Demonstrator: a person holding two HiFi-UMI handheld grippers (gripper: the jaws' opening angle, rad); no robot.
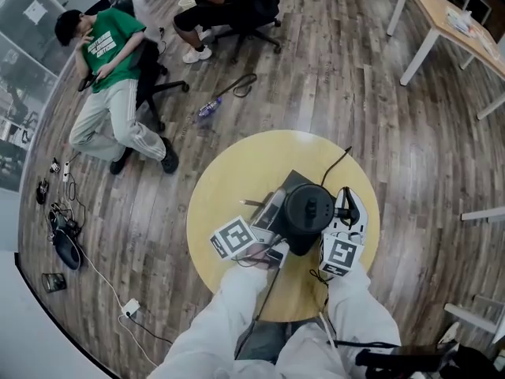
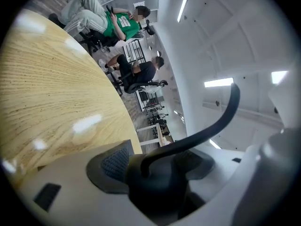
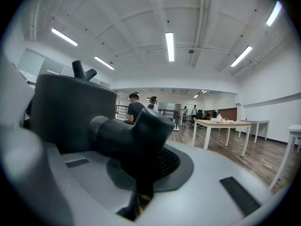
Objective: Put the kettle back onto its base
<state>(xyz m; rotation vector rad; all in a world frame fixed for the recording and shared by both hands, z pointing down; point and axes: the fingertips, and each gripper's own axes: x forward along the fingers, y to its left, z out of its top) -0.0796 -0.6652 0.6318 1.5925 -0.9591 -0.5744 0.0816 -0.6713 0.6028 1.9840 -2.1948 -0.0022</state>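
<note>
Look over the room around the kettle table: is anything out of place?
What looks like a plastic bottle lies on its side on the wooden floor beyond the round table, by a loose dark cable loop. On the table, the kettle looks upright.

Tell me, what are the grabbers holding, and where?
Right gripper holds the kettle by its handle. Left gripper pinches a black corded piece at the cord's root, seemingly the base.

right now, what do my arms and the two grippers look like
White long sleeves on both arms. The left hand-held gripper and right hand-held gripper are pale grey plastic with dark textured pads; each carries a cube with a black-and-white square marker. A black cable runs between the sleeves.
</note>
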